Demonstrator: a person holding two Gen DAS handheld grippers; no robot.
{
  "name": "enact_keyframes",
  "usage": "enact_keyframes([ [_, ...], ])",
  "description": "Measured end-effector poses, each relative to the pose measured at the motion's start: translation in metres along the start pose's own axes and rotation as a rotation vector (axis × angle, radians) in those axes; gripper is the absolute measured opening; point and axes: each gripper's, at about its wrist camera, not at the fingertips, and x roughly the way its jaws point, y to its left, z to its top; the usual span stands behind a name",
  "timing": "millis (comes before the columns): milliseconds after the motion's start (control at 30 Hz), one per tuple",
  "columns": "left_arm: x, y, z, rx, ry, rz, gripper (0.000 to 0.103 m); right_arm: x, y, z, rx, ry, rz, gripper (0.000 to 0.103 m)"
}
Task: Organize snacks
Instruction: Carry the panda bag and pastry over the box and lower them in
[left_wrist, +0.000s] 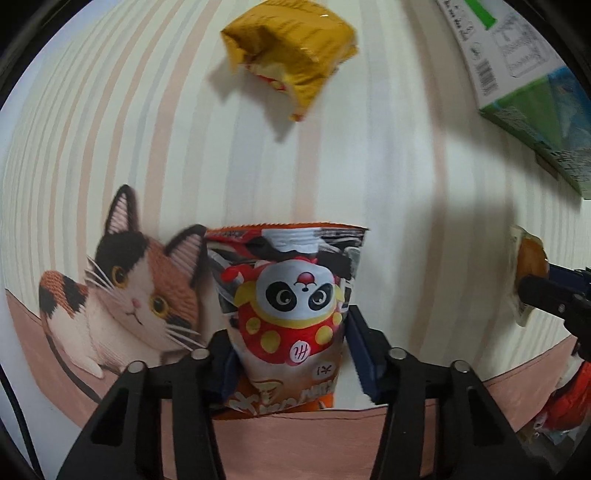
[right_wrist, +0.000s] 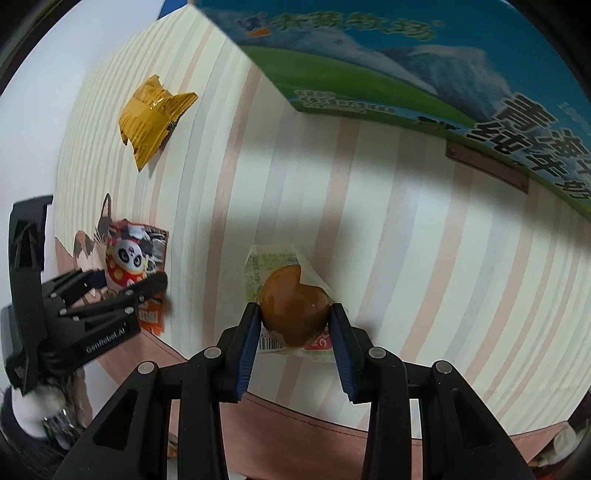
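Gripping two snack packets at once

Pinching the crinkly foil panda-print snack packet (left_wrist: 291, 314) low across its body, the left gripper (left_wrist: 291, 354) has its pads pressed on it. It looks light, soft and slippery. The right gripper (right_wrist: 295, 321) is clamped on the clear-wrapped brown egg-shaped snack (right_wrist: 295, 306), probably squashable. A crumpled yellow foil packet (left_wrist: 291, 55) lies apart on the striped cat-print tablecloth (left_wrist: 406, 184), beside a green-and-blue printed carton (right_wrist: 369, 66).
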Motion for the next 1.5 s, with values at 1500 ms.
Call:
enact_keyframes([
  [1500,-0.214,-0.247,0.161,0.228,-0.310,-0.276,0.035,-0.247,-0.171,0.031,0.173,-0.444,0.050,0.041],
])
